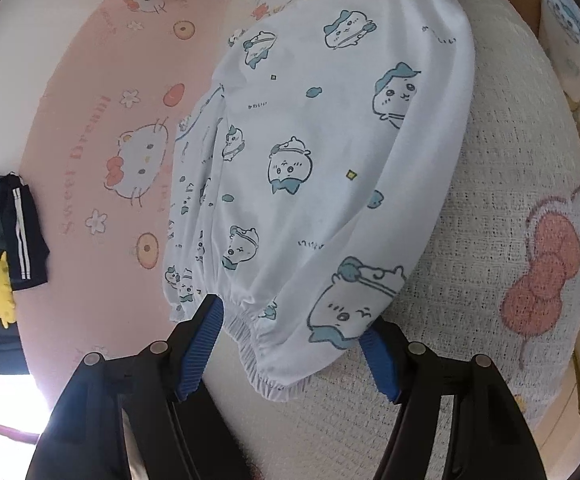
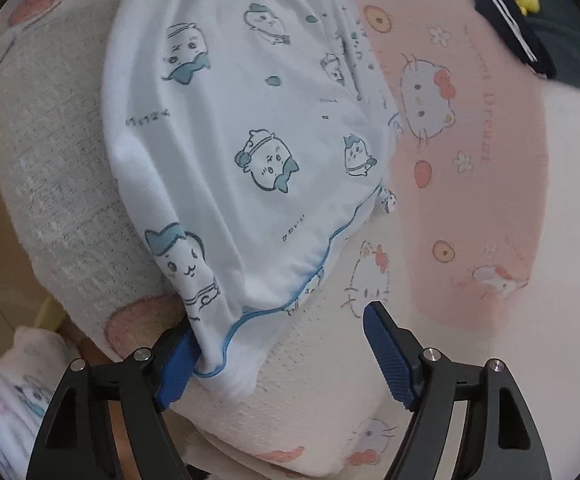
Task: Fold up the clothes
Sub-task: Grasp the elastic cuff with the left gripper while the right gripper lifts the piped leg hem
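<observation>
Lying folded across a pink cartoon-cat sheet [image 1: 90,128] and a white textured blanket [image 1: 510,152], the white cartoon-printed garment [image 1: 310,140] is straddled at its elastic hem by the spread left gripper [image 1: 292,350], while its blue-piped edge is touched by one pad of the spread right gripper [image 2: 278,354].

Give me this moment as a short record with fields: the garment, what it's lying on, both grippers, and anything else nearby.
garment: white cartoon-print cotton garment, lying spread out, elastic hem toward the left gripper
surface: pink cat-print bedsheet and white textured blanket
left gripper: open, jaws either side of the gathered hem
right gripper: open, blue-piped edge between the jaws, not pinched
nearby: dark navy garment with white stripes at the sheet's edge
fold status: not yet begun
</observation>
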A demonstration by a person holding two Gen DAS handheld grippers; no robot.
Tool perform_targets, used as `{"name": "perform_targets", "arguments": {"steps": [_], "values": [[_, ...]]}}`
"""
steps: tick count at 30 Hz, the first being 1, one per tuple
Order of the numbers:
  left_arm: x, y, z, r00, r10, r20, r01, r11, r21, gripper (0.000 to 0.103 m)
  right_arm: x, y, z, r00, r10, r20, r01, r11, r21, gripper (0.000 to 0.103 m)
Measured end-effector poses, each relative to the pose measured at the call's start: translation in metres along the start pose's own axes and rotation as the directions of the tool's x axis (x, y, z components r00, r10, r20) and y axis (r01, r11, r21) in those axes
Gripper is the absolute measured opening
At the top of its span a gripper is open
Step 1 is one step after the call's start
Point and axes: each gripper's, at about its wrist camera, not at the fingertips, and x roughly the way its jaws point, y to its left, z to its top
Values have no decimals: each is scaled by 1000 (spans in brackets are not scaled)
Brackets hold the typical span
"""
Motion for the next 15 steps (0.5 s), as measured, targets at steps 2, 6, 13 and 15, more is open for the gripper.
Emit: {"name": "perform_targets", "arguments": {"steps": [2, 6, 13, 15], "values": [[0, -1, 0, 1000, -9, 1, 9, 1000, -3, 53, -3, 8, -2, 999, 38, 13, -37, 999, -18, 39], [0, -1, 0, 993, -114, -19, 112, 990, -90, 21, -2, 31, 0, 999, 52, 1, -51, 993, -107, 6], [0, 6, -2, 978, -209, -19, 198, 951, -236, 5, 2, 12, 2, 992, 130, 4, -130, 991, 7, 5], [4, 22, -6, 954, -299, -15, 274, 892, -359, 5, 3, 5, 3, 987, 159, 5, -159, 986, 43, 5]]}}
